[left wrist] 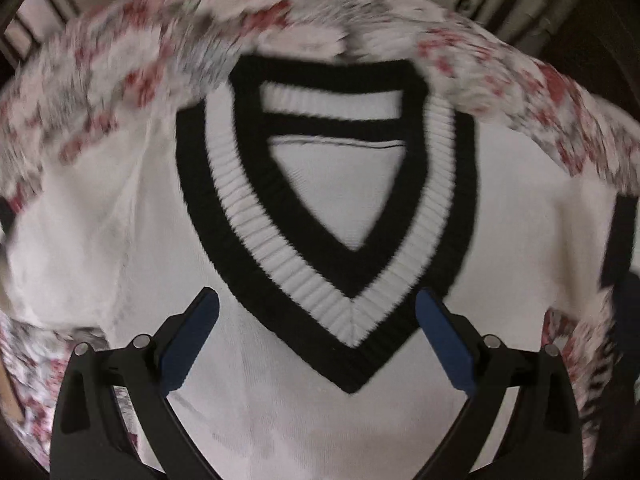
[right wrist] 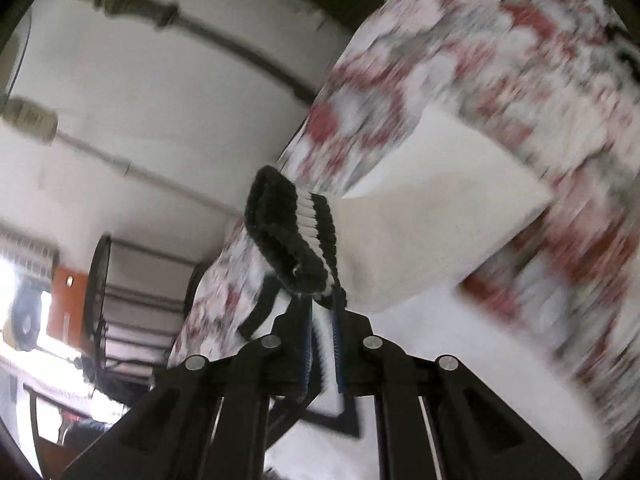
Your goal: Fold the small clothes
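Jaws on left gripper (left wrist: 318, 320) spread wide, nothing between them, hovering just above the white sweater (left wrist: 280, 420) w/ black-and-white V-neck collar (left wrist: 320, 216). Right gripper (right wrist: 322, 308) jaws nearly closed, pinching the sweater's black ribbed trim (right wrist: 288, 236). Sweater lies on floral bedspread (left wrist: 120, 80); fan (right wrist: 98, 308) far behind.

A home bedroom: floral bedsheet (left wrist: 560, 120), standing fan (right wrist: 98, 304), white wall (right wrist: 160, 100) with exposed conduit (right wrist: 224, 36).
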